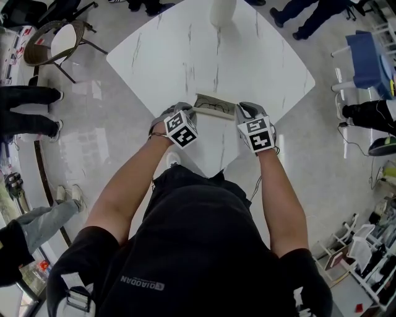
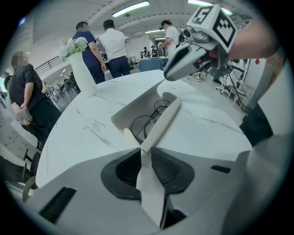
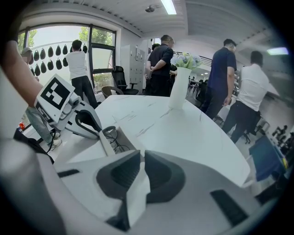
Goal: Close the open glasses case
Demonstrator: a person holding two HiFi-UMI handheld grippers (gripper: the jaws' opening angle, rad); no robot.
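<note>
The white marbled desk (image 1: 185, 49) fills the middle of the head view, with a pale vase (image 1: 221, 11) at its far edge. The case (image 1: 213, 106) sits well away from the vase, near the desk's near corner, and is still open. The person holds a claw at each end of it.

The left claw (image 2: 146, 153) is clenched on one end of the thin cream lid (image 2: 163, 121). The right claw (image 3: 140, 160) is clenched on a thin pale flap as well, seemingly the lid's other end. The lid stands raised on edge between them, above the tray. The glasses (image 2: 147, 121) lie inside the tray, their dark wire rims showing just beside the lid.

The closing fold looks begun but not finished.

Several things could go wrong from here:
- **Twisting:** if one claw swings down faster than the other, the thin lid may twist or crease.
- **Slipping:** each pinch holds only a narrow strip, so a pull outward could slide the lid free.
- **Sliding:** the tray rests loose on smooth stone and may skid under a sideways push.
- **Pinching:** any part of the glasses above the rim would be caught under the closing lid.
</note>
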